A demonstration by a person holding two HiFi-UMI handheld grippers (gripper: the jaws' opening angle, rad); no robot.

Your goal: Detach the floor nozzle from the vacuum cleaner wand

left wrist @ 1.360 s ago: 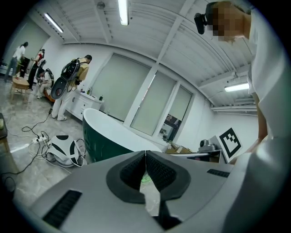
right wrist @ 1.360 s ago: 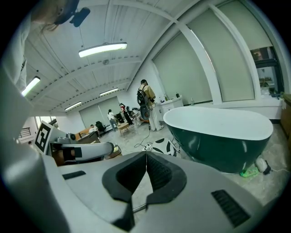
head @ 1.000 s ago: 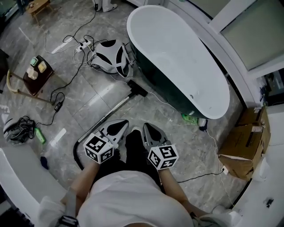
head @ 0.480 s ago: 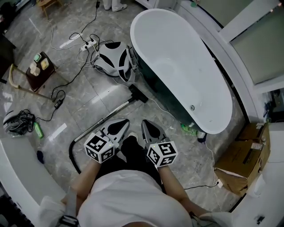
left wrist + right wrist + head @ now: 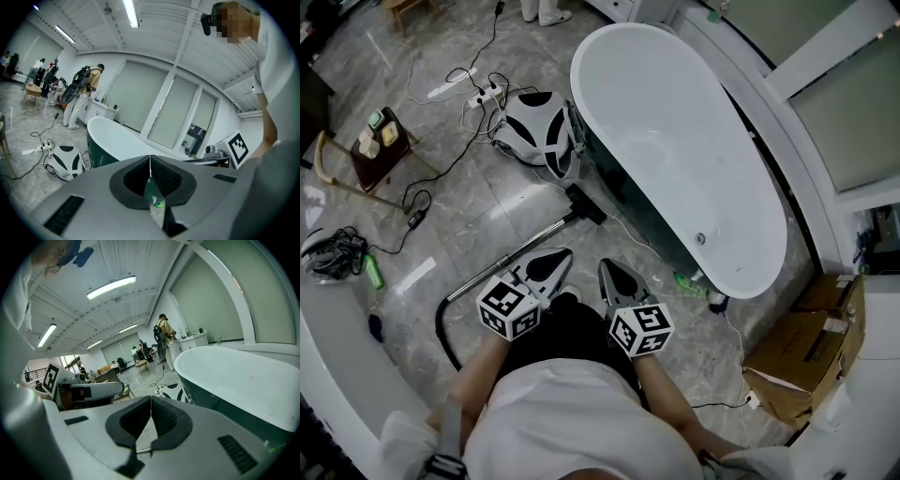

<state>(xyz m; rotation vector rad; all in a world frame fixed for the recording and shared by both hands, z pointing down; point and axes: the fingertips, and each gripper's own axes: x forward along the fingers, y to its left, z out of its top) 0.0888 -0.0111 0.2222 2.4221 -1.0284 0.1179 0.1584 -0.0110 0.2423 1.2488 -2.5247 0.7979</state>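
Left claw (image 5: 555, 262) and right claw (image 5: 609, 272): jaws pressed together, nothing between, side by side above the floor (image 5: 487, 202). Ahead of both and well apart from them: black floor nozzle (image 5: 585, 204), flat on the tiles beside the bathtub (image 5: 675, 141) base, socketed on the metal wand (image 5: 520, 246) slanting back past the left claw's outer side. Likely rigid plastic on a stiff, light, smooth tube, probably slippery on bare metal. Best taken at the nozzle neck with one claw and on the wand just behind the joint with the other, then pulled straight apart. Possibly a latch to press first.
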